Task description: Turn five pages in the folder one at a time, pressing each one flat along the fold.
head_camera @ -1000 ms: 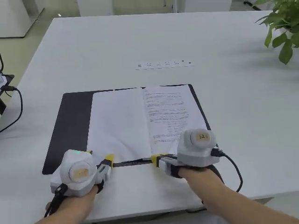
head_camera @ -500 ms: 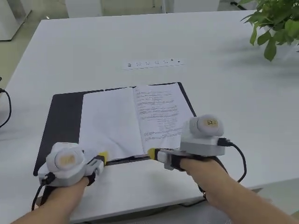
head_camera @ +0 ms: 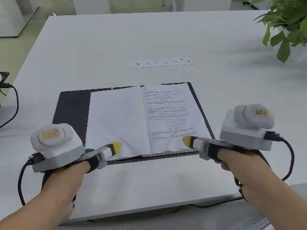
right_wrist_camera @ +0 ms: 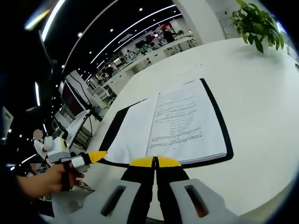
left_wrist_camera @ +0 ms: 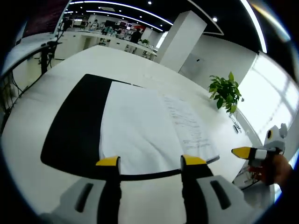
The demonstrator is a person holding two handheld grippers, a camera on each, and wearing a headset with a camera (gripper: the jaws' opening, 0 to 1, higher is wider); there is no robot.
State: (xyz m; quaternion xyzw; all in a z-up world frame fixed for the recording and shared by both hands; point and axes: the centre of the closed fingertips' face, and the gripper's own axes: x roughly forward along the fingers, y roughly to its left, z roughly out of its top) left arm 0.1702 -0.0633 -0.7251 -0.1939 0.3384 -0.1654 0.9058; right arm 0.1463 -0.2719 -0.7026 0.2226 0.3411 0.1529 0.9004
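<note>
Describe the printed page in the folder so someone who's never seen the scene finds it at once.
On the white table, find the open black folder near the front edge. The page is the right-hand sheet in it, covered in lines of printed text, whereas the sheet left of the fold is blank white.

The open folder (head_camera: 144, 120) lies flat and low straight ahead of the left gripper (head_camera: 114, 148) and the right gripper (head_camera: 186, 141). Its near edge is just at their tips and its pages are bare. Between the two tips a stretch of bare table (head_camera: 144, 187) runs along that edge, wide enough for a hand. Beyond the folder the top is open up to a thin marked strip (head_camera: 163, 62). A potted plant (head_camera: 288, 21) stands far ahead, right of the right gripper. A black cable (head_camera: 17, 103) loops well left of the left gripper.
</note>
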